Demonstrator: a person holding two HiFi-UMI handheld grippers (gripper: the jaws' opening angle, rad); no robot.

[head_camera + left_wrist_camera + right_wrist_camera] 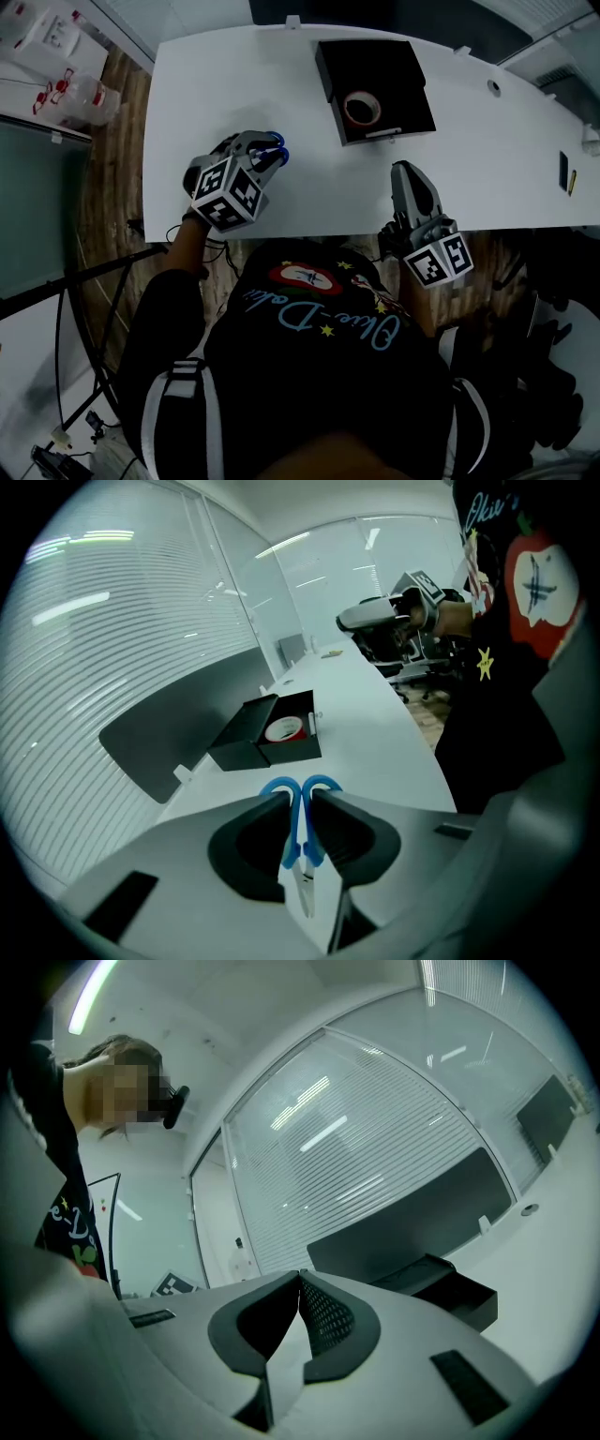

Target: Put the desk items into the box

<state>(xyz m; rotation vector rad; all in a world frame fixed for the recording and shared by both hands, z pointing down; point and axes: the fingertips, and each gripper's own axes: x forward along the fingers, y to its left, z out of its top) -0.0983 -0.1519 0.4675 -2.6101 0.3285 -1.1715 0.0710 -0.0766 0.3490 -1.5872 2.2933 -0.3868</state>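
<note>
Left fingers (pixel 246 850) pinch blue scissors (pixel 302 808) near the pivot, loops leading, likely for dropping into the box (pixel 370 61), far centre. Right fingers (pixel 323 1316) pressed together, empty, near desk (pixel 234 94) edge.

— What sits between the jaws of the left gripper (pixel 300 797)?
— A pair of scissors (pixel 298 829). Both pads press on the blue handles; the loops poke out past the tips and the blades point back toward the camera.
— And beyond them?
— A white desk (pixel 370 733) with an open black box (pixel 242 742) on it, a roll of tape (pixel 284 729) lying inside.
— Anything else?
— The right gripper (pixel 389 616), far off at upper right, above the desk's edge; its jaws can't be made out from here
</note>
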